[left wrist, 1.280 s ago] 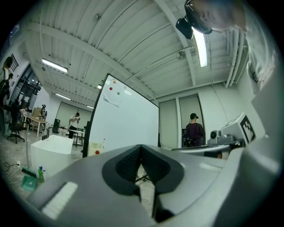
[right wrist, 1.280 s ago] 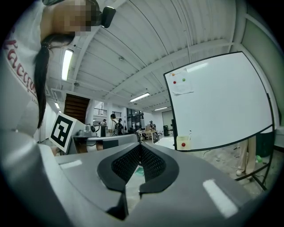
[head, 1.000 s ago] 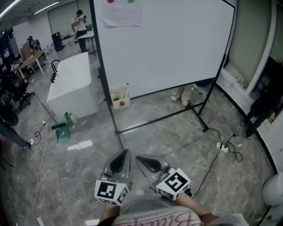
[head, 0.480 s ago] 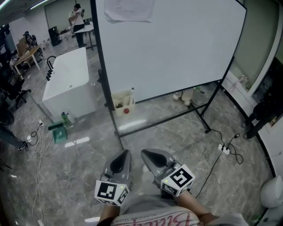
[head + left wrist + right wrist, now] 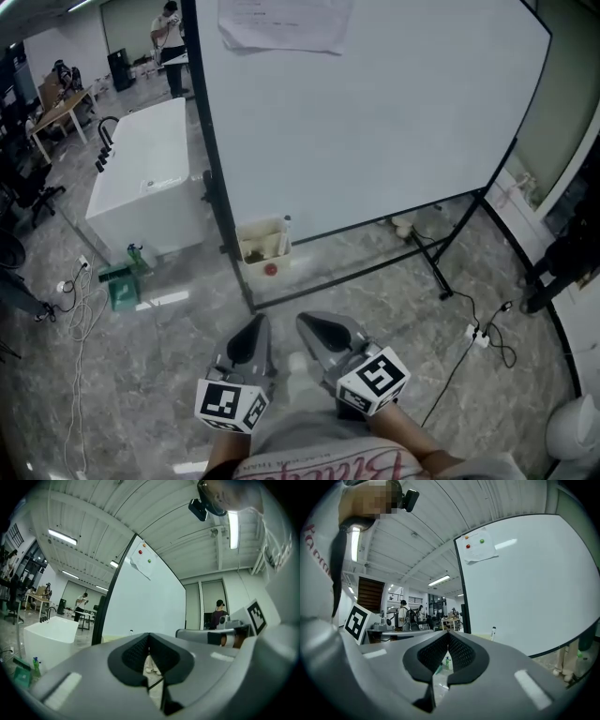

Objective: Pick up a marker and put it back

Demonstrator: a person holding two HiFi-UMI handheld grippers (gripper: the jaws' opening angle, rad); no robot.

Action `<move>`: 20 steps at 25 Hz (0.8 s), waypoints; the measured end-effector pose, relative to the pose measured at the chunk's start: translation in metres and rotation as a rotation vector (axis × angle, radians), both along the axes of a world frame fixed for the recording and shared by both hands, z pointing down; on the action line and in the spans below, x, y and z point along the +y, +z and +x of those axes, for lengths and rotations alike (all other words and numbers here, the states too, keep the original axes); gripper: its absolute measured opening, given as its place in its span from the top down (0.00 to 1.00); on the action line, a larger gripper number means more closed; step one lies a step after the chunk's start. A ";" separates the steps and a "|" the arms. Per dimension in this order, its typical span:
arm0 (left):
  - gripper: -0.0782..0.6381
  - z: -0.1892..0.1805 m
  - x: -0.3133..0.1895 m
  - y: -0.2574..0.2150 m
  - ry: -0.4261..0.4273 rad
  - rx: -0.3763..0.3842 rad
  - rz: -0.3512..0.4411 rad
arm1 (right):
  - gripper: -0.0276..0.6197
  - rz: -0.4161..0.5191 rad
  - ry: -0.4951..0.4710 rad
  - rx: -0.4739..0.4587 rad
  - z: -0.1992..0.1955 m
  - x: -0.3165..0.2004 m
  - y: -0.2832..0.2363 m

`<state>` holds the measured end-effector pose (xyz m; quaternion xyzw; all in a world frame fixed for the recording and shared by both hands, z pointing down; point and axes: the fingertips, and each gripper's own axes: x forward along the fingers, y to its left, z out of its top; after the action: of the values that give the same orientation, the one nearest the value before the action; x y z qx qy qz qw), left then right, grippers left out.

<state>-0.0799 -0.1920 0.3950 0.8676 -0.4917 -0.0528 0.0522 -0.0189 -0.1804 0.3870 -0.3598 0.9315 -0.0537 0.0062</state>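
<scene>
A marker (image 5: 285, 233) stands upright in a small cream box (image 5: 262, 249) fixed low on the left post of the big whiteboard (image 5: 375, 112). In the right gripper view the marker (image 5: 492, 633) shows as a thin white stick before the board. Both grippers hang low in front of the person, well short of the box. My left gripper (image 5: 253, 330) is shut and holds nothing; its own view shows the jaws (image 5: 149, 637) meeting. Beside it, my right gripper (image 5: 316, 330) is also shut and empty, pads (image 5: 440, 649) together.
The whiteboard stand's foot bar (image 5: 356, 274) crosses the marble floor ahead. A white tub (image 5: 141, 178) stands at the left, with a green bottle (image 5: 133, 256) beside it. Cables (image 5: 80, 300) lie left, a power strip (image 5: 476, 336) right. A person (image 5: 173, 33) stands far back.
The head view has drawn closer to the whiteboard, so board and box sit lower and larger. Both grippers stay shut, side by side.
</scene>
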 end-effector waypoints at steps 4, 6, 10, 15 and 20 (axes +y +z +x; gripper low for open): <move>0.89 0.002 -0.035 -0.006 -0.010 -0.010 0.010 | 0.95 0.005 -0.006 0.006 0.003 -0.038 -0.004; 0.89 0.000 -0.054 -0.009 -0.020 -0.011 0.013 | 0.95 0.006 -0.017 0.006 0.000 -0.056 -0.005; 0.89 -0.003 -0.090 -0.015 -0.040 -0.017 0.021 | 0.92 -0.003 -0.028 0.017 -0.004 -0.100 0.000; 0.89 -0.006 -0.128 -0.016 -0.070 -0.021 0.011 | 0.80 -0.074 -0.029 0.041 -0.002 -0.150 0.018; 0.89 -0.009 -0.154 -0.012 -0.100 -0.019 -0.005 | 0.74 -0.172 -0.072 0.057 -0.007 -0.182 0.045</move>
<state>-0.0891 -0.3459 0.3827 0.8422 -0.5351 -0.0458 0.0471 -0.0257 -0.3620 0.4316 -0.3265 0.9356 -0.1232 -0.0534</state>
